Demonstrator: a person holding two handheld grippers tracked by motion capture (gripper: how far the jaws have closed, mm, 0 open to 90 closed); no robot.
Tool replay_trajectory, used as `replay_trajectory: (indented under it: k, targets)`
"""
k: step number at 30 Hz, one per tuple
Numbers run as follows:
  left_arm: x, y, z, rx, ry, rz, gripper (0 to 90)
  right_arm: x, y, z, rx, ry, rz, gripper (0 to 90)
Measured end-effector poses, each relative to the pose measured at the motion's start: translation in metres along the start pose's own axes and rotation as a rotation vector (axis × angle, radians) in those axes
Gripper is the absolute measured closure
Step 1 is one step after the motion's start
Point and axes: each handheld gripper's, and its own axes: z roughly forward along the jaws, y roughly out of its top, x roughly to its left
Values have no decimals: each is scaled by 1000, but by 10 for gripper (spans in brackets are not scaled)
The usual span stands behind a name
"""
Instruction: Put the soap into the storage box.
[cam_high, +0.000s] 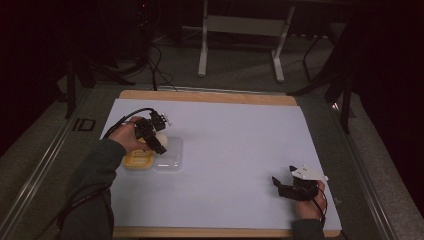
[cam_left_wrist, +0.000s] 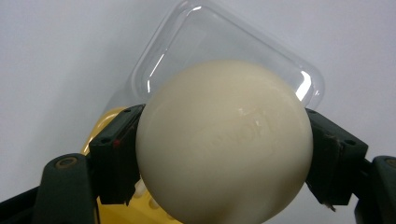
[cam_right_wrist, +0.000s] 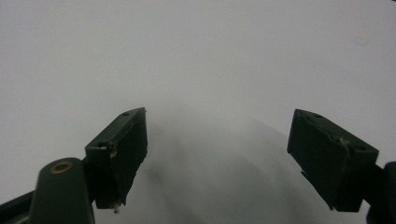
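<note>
a: left gripper (cam_high: 159, 136), seen from the high view?
b: over the left part of the table (cam_high: 225, 150), held in the left hand (cam_high: 127, 139), jaws down over the open container. clamped on a cream-white ball (cam_high: 161, 138).

a: and from the left gripper view?
b: same ball (cam_left_wrist: 224, 140) squeezed between the two black jaws, one pad (cam_left_wrist: 116, 154) pressed on each side. faint raised lettering on its face, too soft to read.

a: under the ball?
b: clear plastic lid (cam_left_wrist: 224, 51) lying flat on the white sheet, rim catching light. yellow tray (cam_left_wrist: 105, 126) peeking out at lower left, joined to the lid. ball above them; touching or not, cannot tell.

a: container in the high view?
b: yellow tray (cam_high: 137, 161) to the left, clear lid (cam_high: 170, 157) to the right, side by side, edges touching, near the table's left edge.

a: right gripper (cam_high: 278, 186)?
b: low at the right, near the front edge, well apart from the container, held in the right hand (cam_high: 310, 202), grey plate on top. jaws spread wide in the right gripper view (cam_right_wrist: 217, 154), nothing between them but bare white surface (cam_right_wrist: 196, 56) with their shadow on it.
</note>
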Motion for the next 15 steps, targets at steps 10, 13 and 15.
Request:
replay_trajectory:
  k: [10, 13, 15]
  targets:
    - [8, -17, 2, 12, 10, -43, 240, 0, 0, 0, 1, -1, -2, 200]
    - [11, -21, 2, 16, 14, -43, 240, 0, 0, 0, 1, -1, -1, 200]
    - [11, -23, 2, 19, 16, -47, 240, 0, 0, 0, 1, -2, -2, 200]
